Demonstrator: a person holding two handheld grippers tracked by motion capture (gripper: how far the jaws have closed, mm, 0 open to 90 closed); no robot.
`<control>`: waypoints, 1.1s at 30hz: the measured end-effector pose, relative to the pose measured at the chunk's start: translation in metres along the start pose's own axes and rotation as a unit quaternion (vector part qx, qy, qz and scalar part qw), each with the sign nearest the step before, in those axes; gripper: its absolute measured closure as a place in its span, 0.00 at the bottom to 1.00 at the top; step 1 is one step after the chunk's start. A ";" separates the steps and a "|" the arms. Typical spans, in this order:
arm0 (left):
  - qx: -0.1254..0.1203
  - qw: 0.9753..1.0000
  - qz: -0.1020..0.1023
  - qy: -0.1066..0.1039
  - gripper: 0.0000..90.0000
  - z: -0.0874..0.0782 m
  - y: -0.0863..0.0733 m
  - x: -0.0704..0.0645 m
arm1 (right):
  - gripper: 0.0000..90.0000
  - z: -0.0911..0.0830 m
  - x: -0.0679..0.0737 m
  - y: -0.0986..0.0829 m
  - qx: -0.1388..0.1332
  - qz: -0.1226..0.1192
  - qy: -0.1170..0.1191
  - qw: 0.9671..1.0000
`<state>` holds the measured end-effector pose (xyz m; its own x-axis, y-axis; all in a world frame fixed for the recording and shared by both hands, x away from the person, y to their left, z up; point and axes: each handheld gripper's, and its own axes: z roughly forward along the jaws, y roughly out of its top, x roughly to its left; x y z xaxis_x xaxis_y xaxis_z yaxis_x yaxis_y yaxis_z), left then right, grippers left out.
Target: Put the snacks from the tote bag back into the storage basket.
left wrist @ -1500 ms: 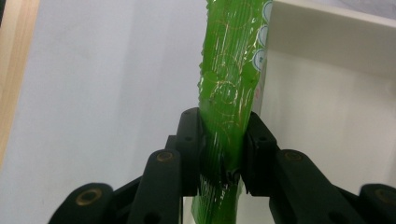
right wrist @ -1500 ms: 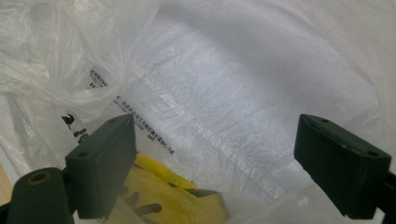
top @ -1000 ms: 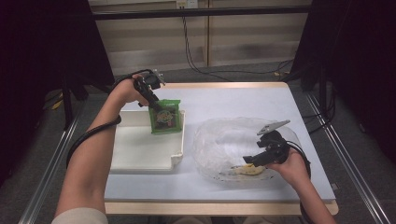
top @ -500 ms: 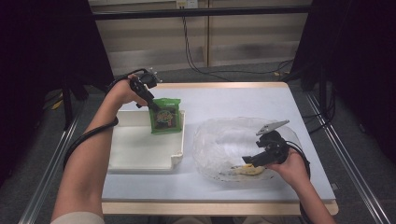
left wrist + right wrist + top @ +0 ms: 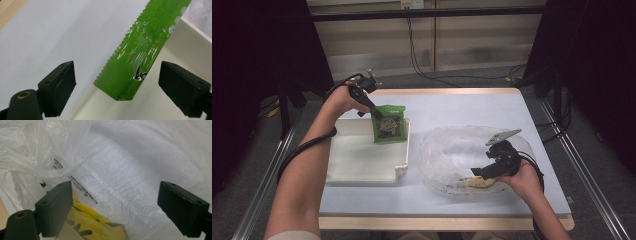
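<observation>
Between open left tongs (image 5: 116, 82), green packet (image 5: 140, 55)

Both forearms are bare; a pale sleeve edge (image 5: 292, 234) shows at the lower left of the high view. Each hand carries black tongs, left tongs (image 5: 373, 109) and right tongs (image 5: 479, 174), the right topped by a grey three-cornered plate (image 5: 502, 135). A black cable (image 5: 304, 148) loops along the left forearm. Blocky black jaws bear small round screw holes.

Small black print runs in lines across the clear plastic bag (image 5: 105, 177), just above the right gripper's (image 5: 117, 207) left-hand jaw, too fine to read. Between the left gripper's (image 5: 112, 87) jaws, the green foil packet (image 5: 135, 55) bears black lettering, cut off and unreadable.
</observation>
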<state>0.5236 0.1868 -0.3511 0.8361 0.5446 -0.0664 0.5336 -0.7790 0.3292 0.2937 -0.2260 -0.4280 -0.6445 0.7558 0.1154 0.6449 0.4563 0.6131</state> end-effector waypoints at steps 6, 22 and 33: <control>-0.001 1.000 -0.029 -0.004 0.11 -0.002 -0.005 0.001 | 0.14 0.000 0.001 0.001 0.001 0.000 0.000 1.000; -0.026 0.996 -0.088 -0.009 0.10 -0.008 -0.019 -0.009 | 0.14 -0.001 0.005 0.000 -0.001 -0.005 0.008 1.000; -0.039 0.993 -0.108 -0.008 0.09 -0.011 -0.029 -0.013 | 0.15 -0.001 0.005 -0.001 -0.002 -0.006 0.009 1.000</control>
<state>0.4955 0.2055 -0.3495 0.7060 0.6904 -0.1576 0.6891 -0.6185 0.3777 0.2890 -0.2234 -0.4272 -0.6602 0.7411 0.1222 0.6348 0.4636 0.6182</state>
